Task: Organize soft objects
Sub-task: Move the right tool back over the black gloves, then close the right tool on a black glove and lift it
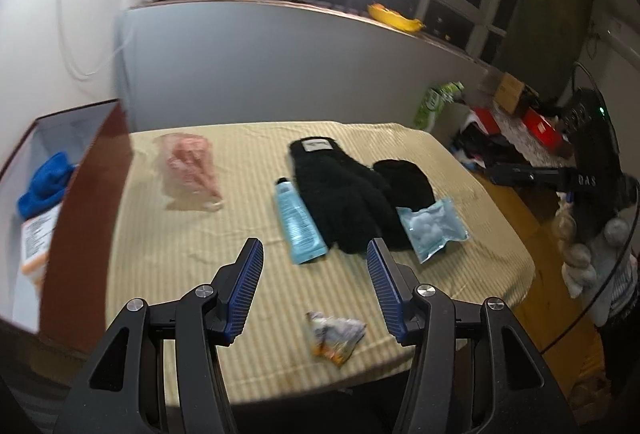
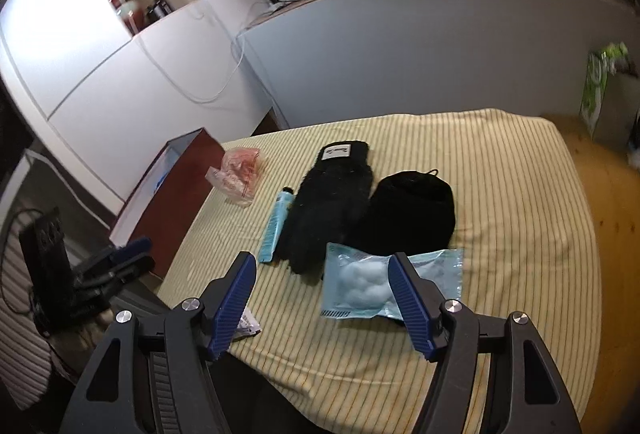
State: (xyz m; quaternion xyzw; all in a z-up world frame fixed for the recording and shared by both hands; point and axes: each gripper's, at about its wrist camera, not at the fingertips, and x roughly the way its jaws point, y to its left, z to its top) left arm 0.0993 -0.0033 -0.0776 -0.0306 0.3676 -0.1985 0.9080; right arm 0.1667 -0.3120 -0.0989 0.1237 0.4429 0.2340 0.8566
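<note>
Left gripper: your left gripper [image 1: 314, 254] was spread wide and carried nothing, hovering above the near part of the striped cloth [image 1: 160, 234].
Right gripper: your right gripper [image 2: 322, 268] was likewise released and empty, poised over the near edge of the cloth.
Nearest item: a crumpled wrapper [image 1: 335, 336] lay just inside the near edge, between and below your left fingers.
Key relation: the cotton ball pack [image 2: 376, 284] sat straight ahead of your right gripper, its right-hand part behind that gripper's right finger, long axis running across the gap; I judged the right hand the nearer one for it.
Overlap: the pack's far edge lay on the black beanie [image 2: 408, 209], so a lift could drag the knit.
Middle ground: the black glove [image 2: 328, 201] lay with its cuff away from you, the blue tube [image 2: 276, 224] just beside it on the left, both long axes running away from you.
Far left: the pink bag [image 2: 238, 171] rested near the cloth's left edge.
Destination, as I judged it: the red box [image 1: 86, 209] stood against the left edge, with a blue cloth [image 1: 46, 183] inside.
Open room: the cloth's right side lay bare, well apart from everything.
</note>
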